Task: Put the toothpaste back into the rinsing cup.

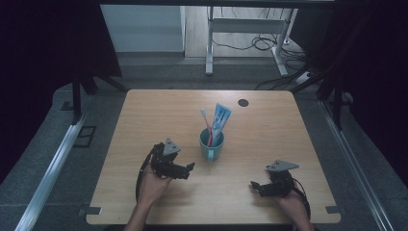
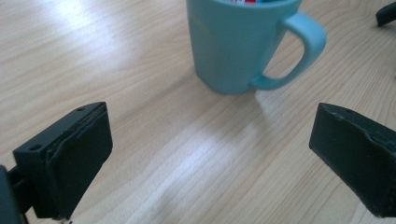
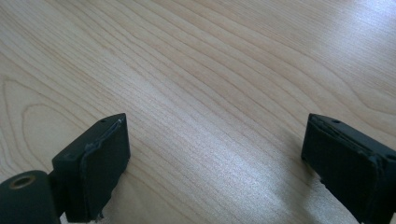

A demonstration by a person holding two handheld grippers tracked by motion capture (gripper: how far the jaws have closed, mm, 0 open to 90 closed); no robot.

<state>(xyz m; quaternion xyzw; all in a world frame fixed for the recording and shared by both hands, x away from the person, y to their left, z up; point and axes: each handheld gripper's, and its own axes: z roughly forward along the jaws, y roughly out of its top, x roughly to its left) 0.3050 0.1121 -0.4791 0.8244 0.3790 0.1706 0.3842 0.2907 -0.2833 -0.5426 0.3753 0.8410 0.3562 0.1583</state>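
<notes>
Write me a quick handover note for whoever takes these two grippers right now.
Left gripper: jaws open, holding nothing, low over the table and aimed at the teal mug.
Right gripper: jaws open, holding nothing, over bare wood to the mug's right.
The mug stands upright mid-table with a toothbrush and a toothpaste tube in it.
Done: nothing is gripped yet.
Left: probably close in on the mug or its contents.
</notes>
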